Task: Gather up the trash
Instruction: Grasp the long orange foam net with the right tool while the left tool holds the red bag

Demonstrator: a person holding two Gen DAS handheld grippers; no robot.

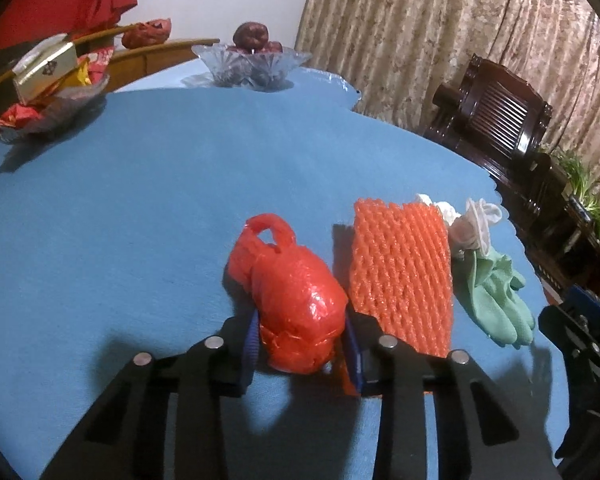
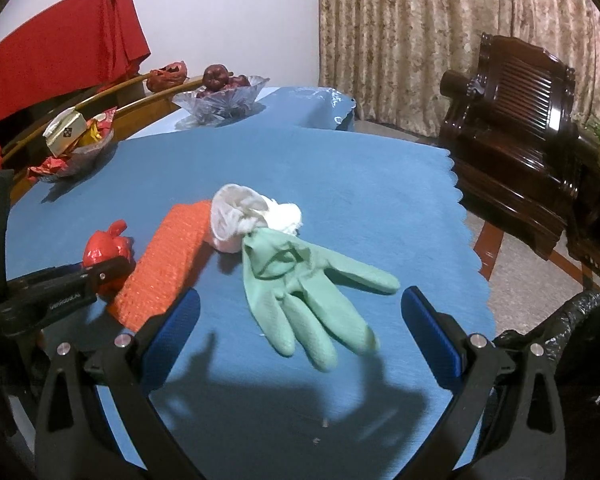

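The left claw (image 1: 300, 344) clamps a knotted red plastic bag (image 1: 296, 300) mid-counter (image 1: 140, 200), beside orange foam netting (image 1: 400, 272); the right claw (image 2: 300, 320) stands apart over a green glove (image 2: 312, 288) nearer the counter's scalloped right edge.

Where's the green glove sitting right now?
The green glove lies flat on the blue tablecloth, ahead of the open right gripper, its cuff against the white crumpled wad and the orange foam net to its left.
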